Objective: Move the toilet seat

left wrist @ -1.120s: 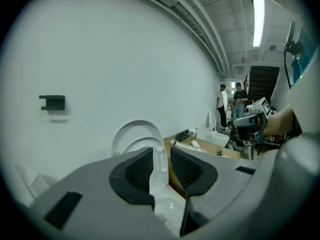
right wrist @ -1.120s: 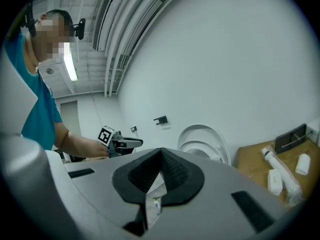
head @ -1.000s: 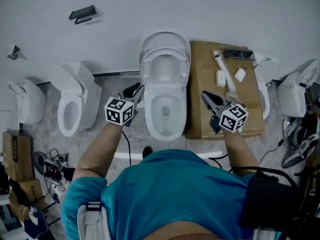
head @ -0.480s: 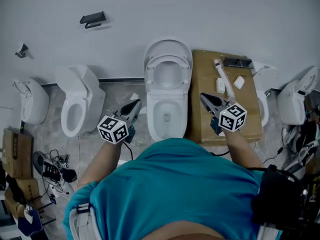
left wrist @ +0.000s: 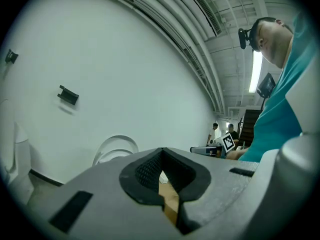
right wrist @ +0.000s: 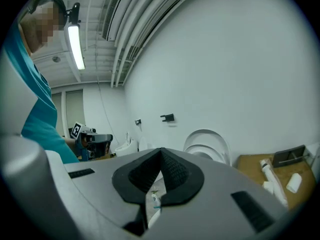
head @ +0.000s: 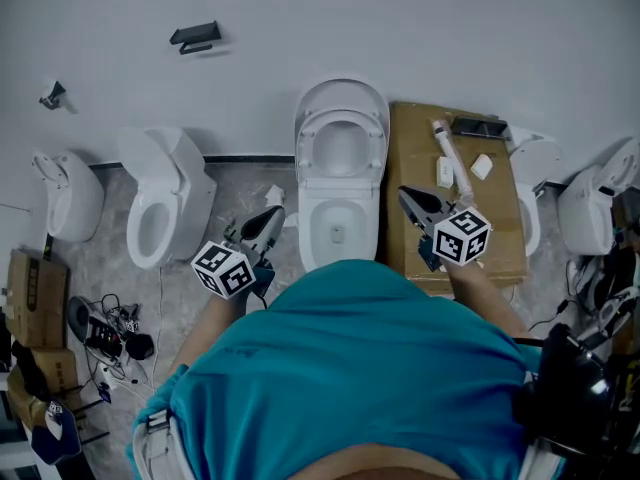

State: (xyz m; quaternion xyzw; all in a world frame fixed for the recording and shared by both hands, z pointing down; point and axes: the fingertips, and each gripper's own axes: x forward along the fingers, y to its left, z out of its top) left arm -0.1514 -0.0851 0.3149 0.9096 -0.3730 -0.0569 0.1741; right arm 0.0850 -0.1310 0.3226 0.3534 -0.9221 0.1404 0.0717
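The toilet seat [head: 310, 148] stands up against its lid, at the back of the middle toilet [head: 340, 230] by the wall. The left tongs [head: 270, 215] are clenched tight with nothing in them, near the left side of the bowl. The right tongs [head: 405, 196] are clenched and empty too, over the brown cardboard [head: 415, 148] beside the toilet.
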